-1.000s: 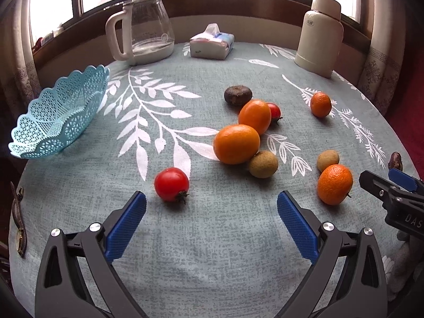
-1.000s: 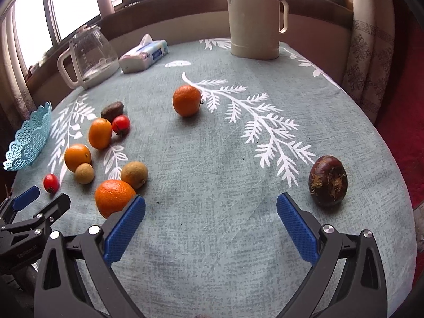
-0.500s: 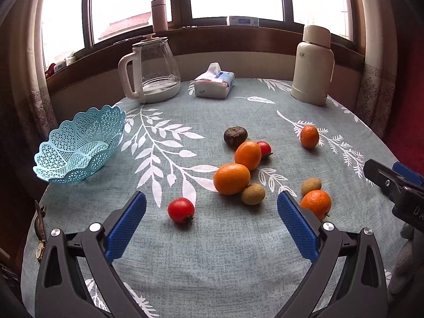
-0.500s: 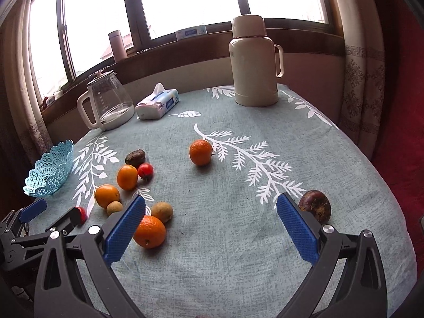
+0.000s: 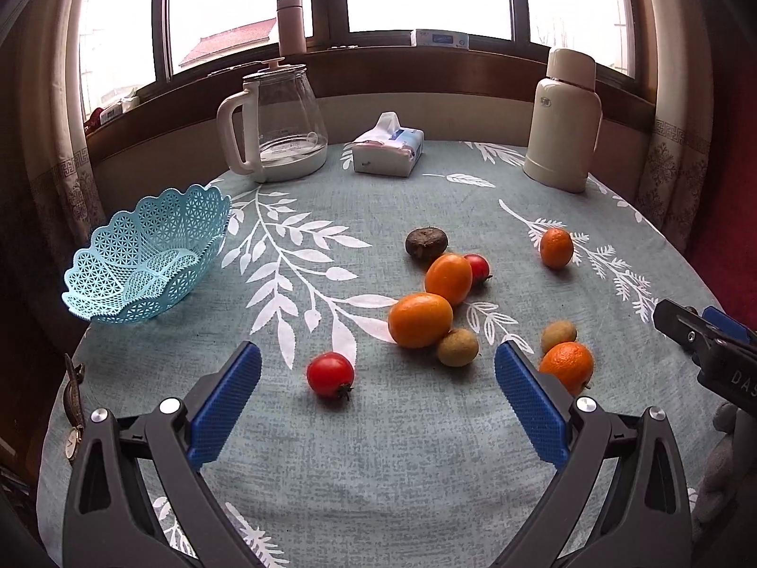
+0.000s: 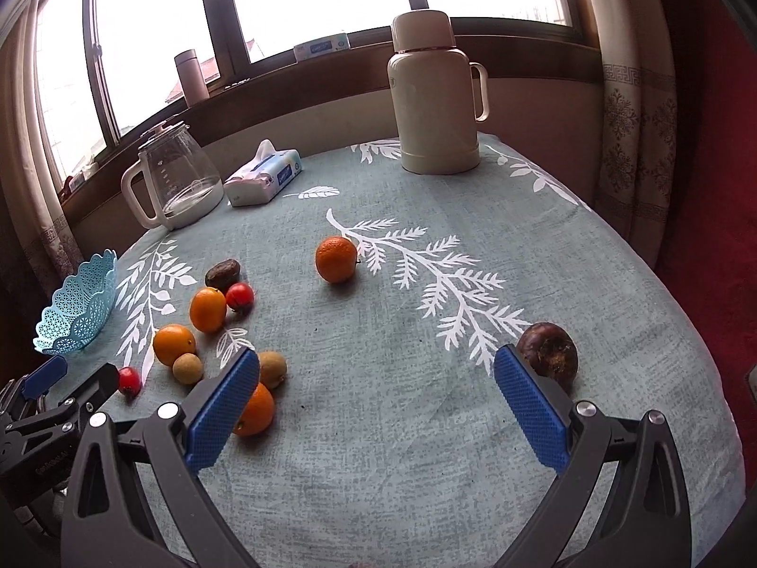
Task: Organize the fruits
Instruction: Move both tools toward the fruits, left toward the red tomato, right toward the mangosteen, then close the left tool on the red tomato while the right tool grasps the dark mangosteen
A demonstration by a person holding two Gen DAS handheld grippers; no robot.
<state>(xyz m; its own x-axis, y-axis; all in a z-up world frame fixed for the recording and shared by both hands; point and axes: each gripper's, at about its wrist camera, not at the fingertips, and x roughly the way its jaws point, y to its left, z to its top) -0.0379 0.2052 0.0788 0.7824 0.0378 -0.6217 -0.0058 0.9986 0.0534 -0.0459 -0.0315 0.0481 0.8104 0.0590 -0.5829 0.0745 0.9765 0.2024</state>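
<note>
Several fruits lie loose on the teal leaf-print tablecloth (image 5: pixel 378 473). A red tomato (image 5: pixel 330 374) sits just ahead of my left gripper (image 5: pixel 378 378), which is open and holds nothing. Beyond it are a large orange (image 5: pixel 420 320), a brown kiwi (image 5: pixel 457 347), an oval orange (image 5: pixel 448 279) and a dark fruit (image 5: pixel 426 242). An empty light-blue lattice basket (image 5: pixel 142 260) stands at the left edge. My right gripper (image 6: pixel 377 378) is open and empty; an orange (image 6: pixel 255 409) lies by its left finger and a dark purple fruit (image 6: pixel 549 359) by its right.
At the table's back stand a glass kettle (image 5: pixel 279 123), a tissue pack (image 5: pixel 388 146) and a cream thermos (image 5: pixel 563 118). A lone tangerine (image 6: pixel 336 258) lies mid-table. A wristwatch (image 5: pixel 73 407) hangs at the near-left edge. Curtains and a windowsill ring the round table.
Both grippers rose and pulled back from the table over the last second, so the fruits look smaller and the windows show. No fruit has moved; both stay open.
</note>
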